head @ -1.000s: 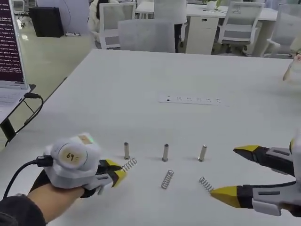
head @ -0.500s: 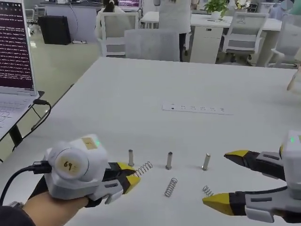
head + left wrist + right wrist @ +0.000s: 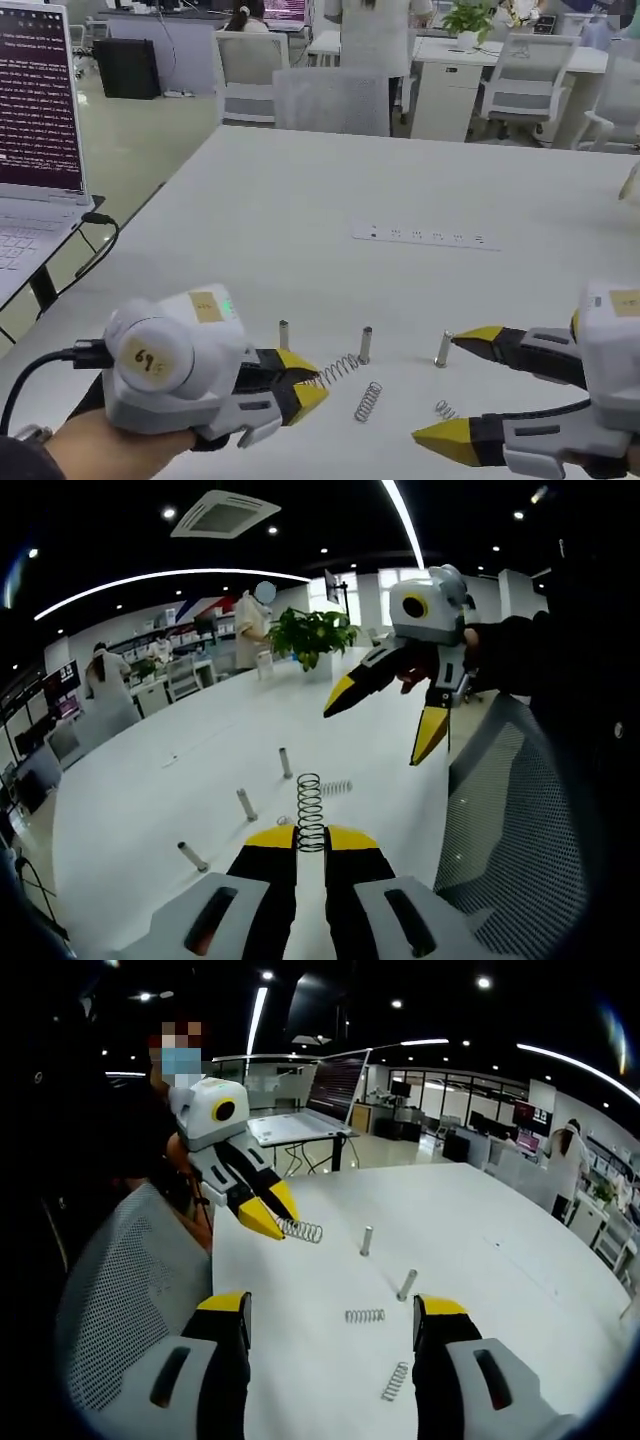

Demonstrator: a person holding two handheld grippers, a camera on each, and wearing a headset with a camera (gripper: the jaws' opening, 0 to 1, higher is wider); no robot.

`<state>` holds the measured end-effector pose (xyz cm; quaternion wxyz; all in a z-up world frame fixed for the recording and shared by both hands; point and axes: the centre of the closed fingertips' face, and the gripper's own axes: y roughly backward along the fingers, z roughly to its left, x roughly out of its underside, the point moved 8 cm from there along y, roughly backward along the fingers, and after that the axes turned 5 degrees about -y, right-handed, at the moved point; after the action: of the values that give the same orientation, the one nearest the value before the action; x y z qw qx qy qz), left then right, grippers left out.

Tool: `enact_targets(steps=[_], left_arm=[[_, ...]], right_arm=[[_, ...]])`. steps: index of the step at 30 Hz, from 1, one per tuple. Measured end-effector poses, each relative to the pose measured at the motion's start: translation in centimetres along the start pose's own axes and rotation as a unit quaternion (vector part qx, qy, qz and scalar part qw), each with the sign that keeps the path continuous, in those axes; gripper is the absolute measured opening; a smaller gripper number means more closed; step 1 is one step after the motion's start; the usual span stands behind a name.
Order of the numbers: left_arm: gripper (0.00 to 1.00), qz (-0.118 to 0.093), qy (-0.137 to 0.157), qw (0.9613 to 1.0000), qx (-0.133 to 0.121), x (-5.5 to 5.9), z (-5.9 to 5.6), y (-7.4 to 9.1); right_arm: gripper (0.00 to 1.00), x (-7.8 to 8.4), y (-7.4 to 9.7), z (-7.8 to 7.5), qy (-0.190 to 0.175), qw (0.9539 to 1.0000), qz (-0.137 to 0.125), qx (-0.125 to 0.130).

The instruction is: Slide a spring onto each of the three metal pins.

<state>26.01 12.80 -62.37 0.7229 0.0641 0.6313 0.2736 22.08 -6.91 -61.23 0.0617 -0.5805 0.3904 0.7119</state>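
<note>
We log the left gripper now clamped on one spring, lifted off the table where it lay a second ago. We judge threading comes next. The right gripper gapes empty, two springs lie flat and all three pins are bare.

This is a big office. A wide white table has a flat white plug strip on it. A laptop with a lit screen sits off to the left. Past the table stand a grey chair, a white mesh chair, a white desk and a green plant. The floor is pale and shiny. Long lights glow on the ceiling.
</note>
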Motion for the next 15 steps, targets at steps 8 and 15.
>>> enact_targets(steps=[8, 15], left_arm=[[0.02, -0.004, -0.017, 0.9992, 0.037, -0.4, -1.1, -0.3], [0.02, -0.008, -0.034, 0.9974, 0.063, -0.9, -1.9, -0.6]], right_arm=[[0.56, -0.2, -0.4, 0.5, 0.005, 0.9998, -0.002, -0.022], [0.46, -0.3, -0.6, 1.0, 0.007, 0.9990, -0.003, -0.044]])
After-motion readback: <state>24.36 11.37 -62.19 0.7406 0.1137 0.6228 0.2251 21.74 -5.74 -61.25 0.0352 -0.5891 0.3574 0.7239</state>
